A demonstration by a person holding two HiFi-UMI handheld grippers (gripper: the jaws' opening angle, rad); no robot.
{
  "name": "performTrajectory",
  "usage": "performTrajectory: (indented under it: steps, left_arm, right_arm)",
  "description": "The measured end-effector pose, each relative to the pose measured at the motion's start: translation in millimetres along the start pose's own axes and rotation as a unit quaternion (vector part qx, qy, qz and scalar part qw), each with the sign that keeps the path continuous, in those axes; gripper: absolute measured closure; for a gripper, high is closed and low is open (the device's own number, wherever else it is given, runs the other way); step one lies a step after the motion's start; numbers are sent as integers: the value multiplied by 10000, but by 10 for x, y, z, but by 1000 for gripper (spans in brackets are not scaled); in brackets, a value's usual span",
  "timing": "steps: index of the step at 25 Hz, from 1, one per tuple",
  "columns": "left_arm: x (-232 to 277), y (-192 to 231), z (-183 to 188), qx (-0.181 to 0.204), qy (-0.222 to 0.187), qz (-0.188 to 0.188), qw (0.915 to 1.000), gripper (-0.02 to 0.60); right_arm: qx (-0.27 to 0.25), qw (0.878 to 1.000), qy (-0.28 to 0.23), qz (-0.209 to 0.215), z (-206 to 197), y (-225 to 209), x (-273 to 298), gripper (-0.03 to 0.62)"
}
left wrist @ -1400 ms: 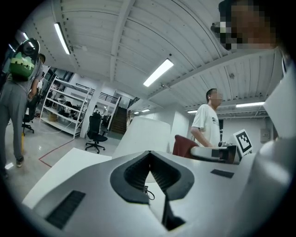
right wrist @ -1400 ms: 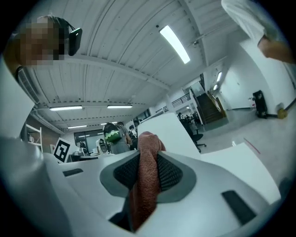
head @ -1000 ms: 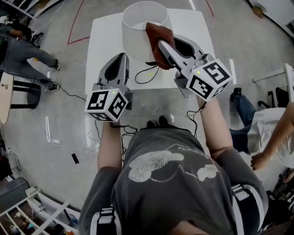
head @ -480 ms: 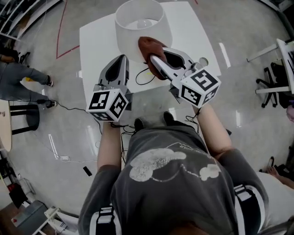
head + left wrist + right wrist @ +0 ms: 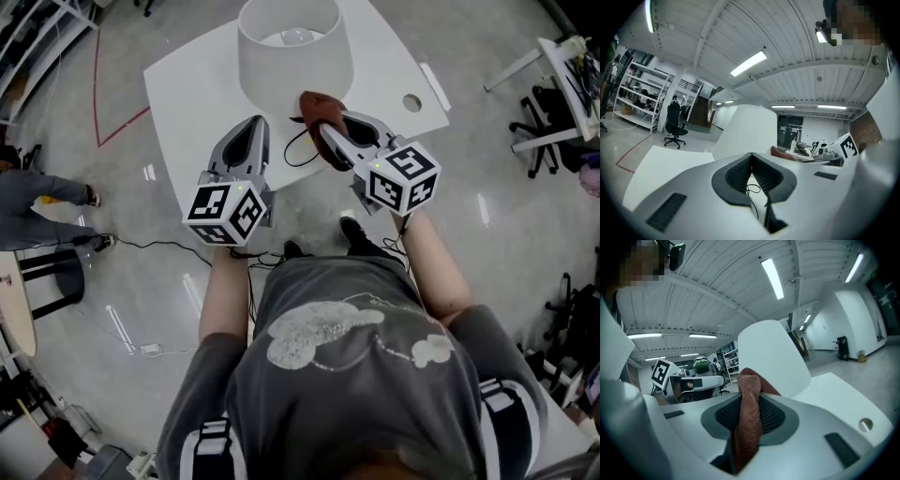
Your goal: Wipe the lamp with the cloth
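One white square table [image 5: 183, 112] carries everything. On its far part stands one white lamp [image 5: 300, 75] with a tapered fabric shade. It is upright with its long axis vertical and the narrower open top facing up, where a single bulb [image 5: 293, 36] shows inside.

Two hand-held grippers reach in from the near edge, each with a marker cube at its rear. The left gripper [image 5: 253, 122] points at the lamp's near side and stops short of it. In the left gripper view its jaws [image 5: 751, 157] meet at the tips with nothing between them. The right gripper [image 5: 325, 128] angles in from the right towards the shade's lower edge, and its jaws are clamped on the cloth.

The one rust-brown terry cloth [image 5: 319, 105] lies lengthwise along the right gripper's jaws. Its bunched end pokes out past the tips towards the lamp, and its tail hangs back between the pads [image 5: 776, 416]. The bunched end sits right at the bottom rim of the shade on the near right side. Whether it actually touches the shade cannot be told.

One thin black cable [image 5: 298, 150] loops on the table between the two grippers. One small round hole [image 5: 412, 102] sits in the table to the right of the lamp.
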State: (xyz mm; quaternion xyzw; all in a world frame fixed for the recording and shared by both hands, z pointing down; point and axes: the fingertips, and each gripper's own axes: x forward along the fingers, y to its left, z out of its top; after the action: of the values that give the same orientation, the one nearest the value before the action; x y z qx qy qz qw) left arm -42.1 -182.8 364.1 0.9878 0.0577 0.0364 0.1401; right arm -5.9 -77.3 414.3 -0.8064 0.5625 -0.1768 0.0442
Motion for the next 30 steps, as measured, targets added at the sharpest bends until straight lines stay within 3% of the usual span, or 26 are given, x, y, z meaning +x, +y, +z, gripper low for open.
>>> performTrajectory:
  steps: [12, 23, 26, 30]
  left_arm:
    - [-204, 175, -97, -82, 174, -606, 9980, 574]
    - [-103, 69, 651, 264, -432, -789, 9956, 574]
    - [-24, 10, 835, 334, -564, -734, 9951, 574]
    - [-6, 116, 936, 351, -559, -560, 9962, 574]
  right_arm:
    - [304, 9976, -265, -570, -126, 345, 63, 508]
    - [-243, 9866, -1608, -160, 1178, 540, -108, 508]
    - [-390, 9836, -1760, -61, 1433, 506, -106, 508]
    - [-298, 9847, -1708, 186, 1444, 560, 48, 508]
